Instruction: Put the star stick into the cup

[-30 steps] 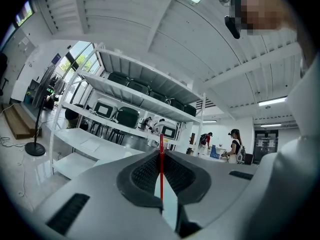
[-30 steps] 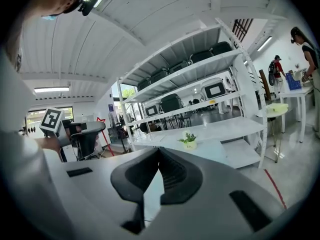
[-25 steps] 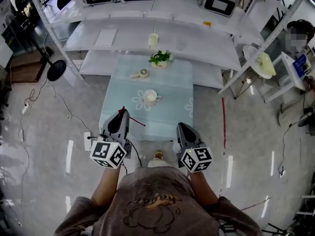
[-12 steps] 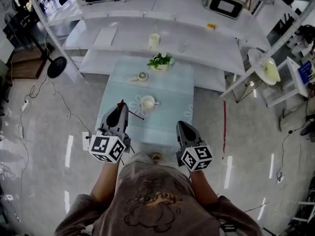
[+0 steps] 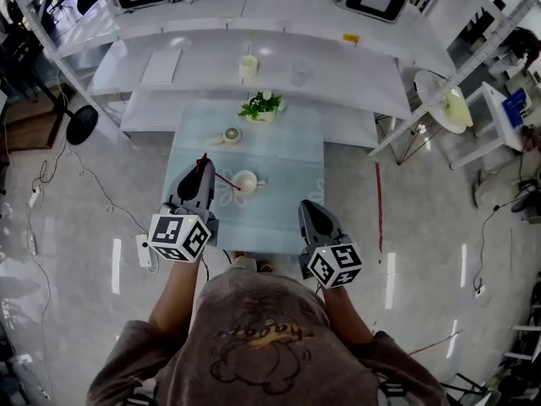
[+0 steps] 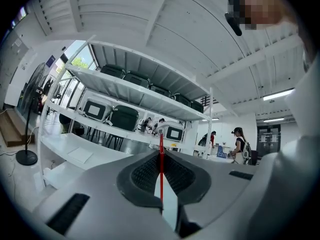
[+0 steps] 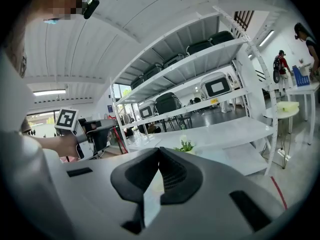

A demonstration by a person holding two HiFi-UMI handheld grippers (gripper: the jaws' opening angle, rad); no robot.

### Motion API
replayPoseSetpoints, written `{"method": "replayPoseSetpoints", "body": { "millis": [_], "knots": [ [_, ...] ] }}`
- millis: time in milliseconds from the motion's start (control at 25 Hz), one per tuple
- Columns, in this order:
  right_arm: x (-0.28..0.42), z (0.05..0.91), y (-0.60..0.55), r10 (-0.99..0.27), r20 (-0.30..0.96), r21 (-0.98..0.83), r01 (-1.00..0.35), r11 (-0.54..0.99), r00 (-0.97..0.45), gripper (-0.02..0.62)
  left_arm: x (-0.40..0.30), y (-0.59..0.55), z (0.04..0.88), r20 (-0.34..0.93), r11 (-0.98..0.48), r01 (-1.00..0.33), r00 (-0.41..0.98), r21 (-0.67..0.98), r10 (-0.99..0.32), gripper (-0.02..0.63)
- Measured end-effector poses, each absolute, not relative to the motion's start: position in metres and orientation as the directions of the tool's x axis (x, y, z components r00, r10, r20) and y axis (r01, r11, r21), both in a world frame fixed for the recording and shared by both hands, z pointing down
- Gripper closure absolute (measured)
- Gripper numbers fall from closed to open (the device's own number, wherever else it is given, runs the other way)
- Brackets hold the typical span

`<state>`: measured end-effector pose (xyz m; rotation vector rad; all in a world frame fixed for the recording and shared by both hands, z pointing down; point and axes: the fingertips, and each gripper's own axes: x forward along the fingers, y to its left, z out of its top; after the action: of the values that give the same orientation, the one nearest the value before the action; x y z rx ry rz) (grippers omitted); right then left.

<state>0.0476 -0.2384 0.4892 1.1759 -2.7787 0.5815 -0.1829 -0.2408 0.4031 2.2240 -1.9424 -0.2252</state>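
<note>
While the head view sets the left hand-held gripper [image 5: 199,169] over the near left part of the pale counter [image 5: 287,155], only the left gripper view shows its jaws clenched on the red star stick [image 6: 161,146], which stands upright between the pads. From the head, the stick slants from those jaws toward the white cup [image 5: 246,182]. Its far end reaches the cup's left rim, but I cannot tell whether it dips inside. The right hand-held gripper [image 5: 309,207] hangs at the counter's near right edge. Its own view shows the jaw tips pressed together with nothing held, and also catches the left hand-held gripper from the side.

The counter stands on a glossy grey floor [image 5: 76,252] strewn with cables, and white shelving [image 5: 254,53] runs behind it.

There are two hand-held grippers and one stick. On the counter are one cup, one potted plant [image 5: 261,106] and one small round object [image 5: 231,135].
</note>
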Motion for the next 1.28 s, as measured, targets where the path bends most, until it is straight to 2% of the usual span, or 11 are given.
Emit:
{"method": "replayPoseSetpoints", "body": {
  "millis": [320,1280],
  "knots": [
    [0.043,0.489,-0.263,-0.710,0.205,-0.308,-0.733,0.606,-0.674,0.600,-0.192,-0.293,0.430,0.035,-0.166,-0.956,0.180,0.242,-0.983,0.574],
    [0.056,0.517,-0.295,-0.764,0.267,-0.321,-0.801,0.505,-0.588,0.600,-0.166,-0.358,0.577,0.307,-0.237,-0.934,0.315,0.266,-0.898,0.574]
  ]
}}
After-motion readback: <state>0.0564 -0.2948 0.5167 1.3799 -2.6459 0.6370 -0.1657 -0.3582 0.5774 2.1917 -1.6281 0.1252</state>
